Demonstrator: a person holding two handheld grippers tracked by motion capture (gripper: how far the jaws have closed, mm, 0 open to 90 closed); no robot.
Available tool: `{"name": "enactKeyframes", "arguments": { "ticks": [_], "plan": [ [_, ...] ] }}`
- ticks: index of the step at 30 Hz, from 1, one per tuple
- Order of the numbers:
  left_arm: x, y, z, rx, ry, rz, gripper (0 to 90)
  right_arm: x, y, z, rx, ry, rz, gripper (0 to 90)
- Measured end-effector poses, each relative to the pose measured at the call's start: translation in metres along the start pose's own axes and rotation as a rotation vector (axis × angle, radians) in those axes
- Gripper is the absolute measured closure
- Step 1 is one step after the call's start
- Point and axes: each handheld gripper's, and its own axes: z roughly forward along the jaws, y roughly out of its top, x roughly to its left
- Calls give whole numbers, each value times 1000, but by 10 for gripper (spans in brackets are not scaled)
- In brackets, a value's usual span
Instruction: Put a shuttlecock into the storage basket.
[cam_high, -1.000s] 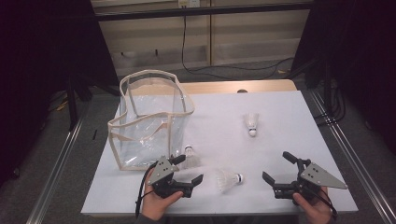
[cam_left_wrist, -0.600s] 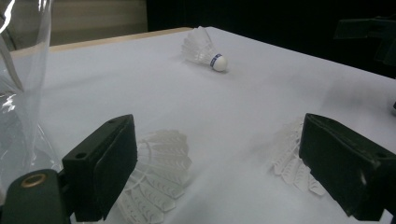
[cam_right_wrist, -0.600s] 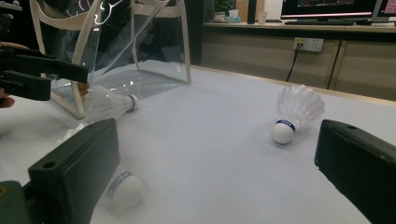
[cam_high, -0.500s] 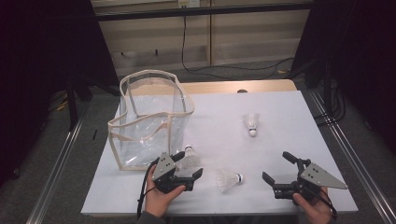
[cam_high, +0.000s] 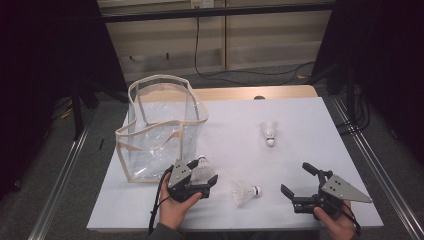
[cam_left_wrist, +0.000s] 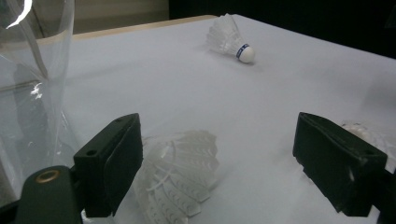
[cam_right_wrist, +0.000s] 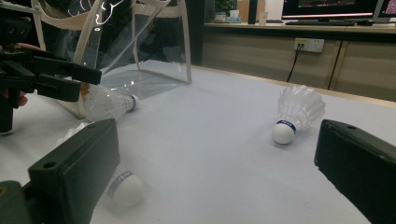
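Near the bag (cam_high: 160, 131), the left gripper (cam_high: 197, 176) closes, jaws apart, around a shuttlecock (cam_left_wrist: 180, 175); its feathers could crush. The right gripper (cam_high: 300, 182) gapes empty.

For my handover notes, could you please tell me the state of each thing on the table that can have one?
Clear bag: upright, top open.
Left tongs: open, jaws just been closing around the near-left shuttlecock, not yet pressing it.
Right tongs: open, nothing between them.
Middle shuttlecock: lying on its side.
Far shuttlecock: lying free, cork toward the person.
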Motion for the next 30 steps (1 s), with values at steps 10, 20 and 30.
{"name": "enactKeyframes", "arguments": {
  "ticks": [10, 20, 30],
  "plan": [
    [-1, 2, 3, 47, 36, 10, 199, 0, 0, 0, 1, 0, 0, 0],
    [-1, 4, 6, 83, 67, 29, 248, -1, 0, 0, 0, -1, 2, 0],
    [0, 4, 8, 119, 117, 79, 362, -1, -1, 0, 1, 3, -2, 0]
  ]
}}
